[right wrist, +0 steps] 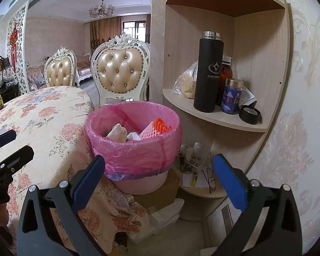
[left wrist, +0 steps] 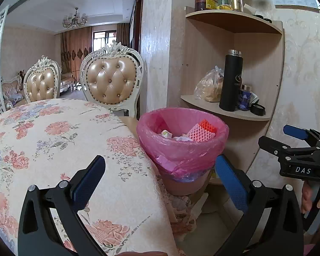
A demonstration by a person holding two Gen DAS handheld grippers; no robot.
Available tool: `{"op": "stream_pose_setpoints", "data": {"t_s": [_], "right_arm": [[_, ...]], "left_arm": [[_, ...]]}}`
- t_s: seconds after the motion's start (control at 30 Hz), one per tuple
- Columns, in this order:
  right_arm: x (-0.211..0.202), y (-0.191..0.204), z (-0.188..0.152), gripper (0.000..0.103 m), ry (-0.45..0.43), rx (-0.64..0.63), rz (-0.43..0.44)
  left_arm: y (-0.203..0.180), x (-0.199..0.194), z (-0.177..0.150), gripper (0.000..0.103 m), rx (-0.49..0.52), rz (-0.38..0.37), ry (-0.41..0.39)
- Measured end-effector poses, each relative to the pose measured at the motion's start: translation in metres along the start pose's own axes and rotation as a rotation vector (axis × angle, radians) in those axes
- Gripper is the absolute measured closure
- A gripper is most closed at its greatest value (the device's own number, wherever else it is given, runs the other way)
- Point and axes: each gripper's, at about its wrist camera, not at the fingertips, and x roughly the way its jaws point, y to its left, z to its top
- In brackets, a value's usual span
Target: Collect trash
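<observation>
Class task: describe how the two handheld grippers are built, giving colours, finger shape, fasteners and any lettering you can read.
Both the left gripper and the right gripper are black frames with triangular cut-outs and silver round fasteners at the joints. Each carries two flat fingers faced with textured blue pads. Seen from the left wrist, the right gripper's body bears white lettering "DAS". No cables or sleeves show.

Damask-papered walls, wooden corner shelf (right wrist: pixel 219 117), tufted ornate chairs (right wrist: pixel 122 72), chandelier (right wrist: pixel 101 10), curtained window (right wrist: pixel 134 28) beyond.
</observation>
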Motion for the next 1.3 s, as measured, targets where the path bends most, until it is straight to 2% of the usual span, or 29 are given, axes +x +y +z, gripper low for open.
{"op": "stream_pose_setpoints", "data": {"t_s": [1.3], "right_arm": [[0.0009, 0.0046, 0.0, 0.004, 0.007, 0.004, 0.009]], "left_arm": [[-0.0066, -0.0033, 0.0014, 0.006, 0.023, -0.023, -0.007]]}}
